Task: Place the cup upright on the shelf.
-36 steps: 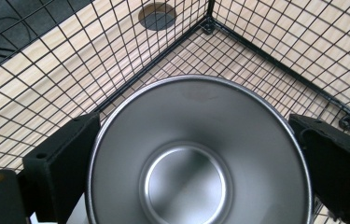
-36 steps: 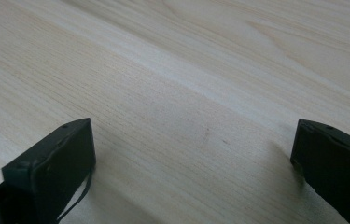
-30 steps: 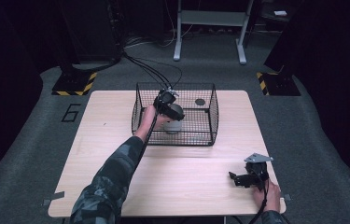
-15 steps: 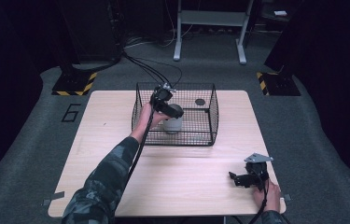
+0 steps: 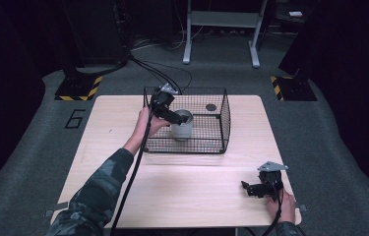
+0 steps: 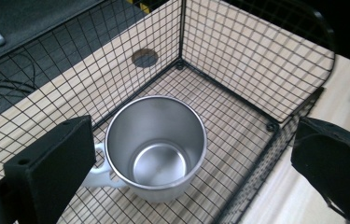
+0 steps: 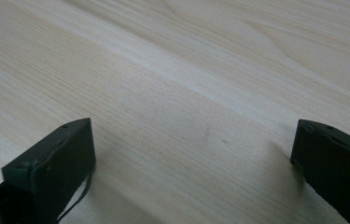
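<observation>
One steel mug (image 6: 156,147) sat in one wire basket (image 6: 256,56), just below left gripper (image 6: 186,177), jaws wide; right gripper (image 7: 191,182) also wide.

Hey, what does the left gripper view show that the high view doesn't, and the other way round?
The left gripper view looks straight into the metal mug: bare inside, its white handle toward the left jaw, jaws spread wide and not touching it. The high view alone takes in the right gripper resting open near the table's near right corner, the person's sleeve, and the floor beyond. Both show the mug standing upright in the wire basket, with the left gripper over it, and a dark round spot on the table behind the basket.
</observation>
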A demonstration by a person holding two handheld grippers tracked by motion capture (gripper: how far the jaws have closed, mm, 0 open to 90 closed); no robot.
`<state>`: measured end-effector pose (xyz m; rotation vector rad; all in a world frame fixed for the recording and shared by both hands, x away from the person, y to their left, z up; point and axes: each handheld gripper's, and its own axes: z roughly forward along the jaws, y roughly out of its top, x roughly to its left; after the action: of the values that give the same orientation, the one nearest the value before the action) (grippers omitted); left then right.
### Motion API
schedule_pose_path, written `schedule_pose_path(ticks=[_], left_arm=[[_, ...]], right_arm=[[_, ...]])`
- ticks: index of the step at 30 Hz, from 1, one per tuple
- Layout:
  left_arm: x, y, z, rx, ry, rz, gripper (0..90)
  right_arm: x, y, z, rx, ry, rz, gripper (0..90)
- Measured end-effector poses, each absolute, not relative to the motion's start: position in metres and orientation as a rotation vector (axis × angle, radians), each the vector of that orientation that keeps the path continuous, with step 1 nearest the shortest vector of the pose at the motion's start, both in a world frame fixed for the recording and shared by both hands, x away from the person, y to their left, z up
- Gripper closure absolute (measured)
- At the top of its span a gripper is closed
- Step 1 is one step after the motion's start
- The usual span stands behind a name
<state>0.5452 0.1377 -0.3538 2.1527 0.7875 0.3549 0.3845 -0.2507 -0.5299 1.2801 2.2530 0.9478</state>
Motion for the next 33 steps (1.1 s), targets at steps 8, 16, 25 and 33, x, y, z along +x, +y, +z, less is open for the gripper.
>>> schedule_pose_path(ticks=[8, 16, 25, 33], left_arm=[[0.512, 0.153, -0.342, 2.14, 0.743, 0.361, 0.0], [0.473, 0.177, -0.333, 2.155, 0.674, 0.41, 0.0], [0.431, 0.212, -0.349, 2.141, 0.696, 0.454, 0.0], [0.395, 0.242, -0.387, 2.165, 0.763, 0.548, 0.0]], right_arm=[[0.385, -0.251, -0.53, 1.28, 2.252, 0.95, 0.0], [0.385, -0.251, -0.53, 1.277, 2.254, 0.947, 0.0], [0.385, -0.251, -0.53, 1.279, 2.254, 0.948, 0.0], [0.385, -0.251, -0.53, 1.274, 2.252, 0.95, 0.0]])
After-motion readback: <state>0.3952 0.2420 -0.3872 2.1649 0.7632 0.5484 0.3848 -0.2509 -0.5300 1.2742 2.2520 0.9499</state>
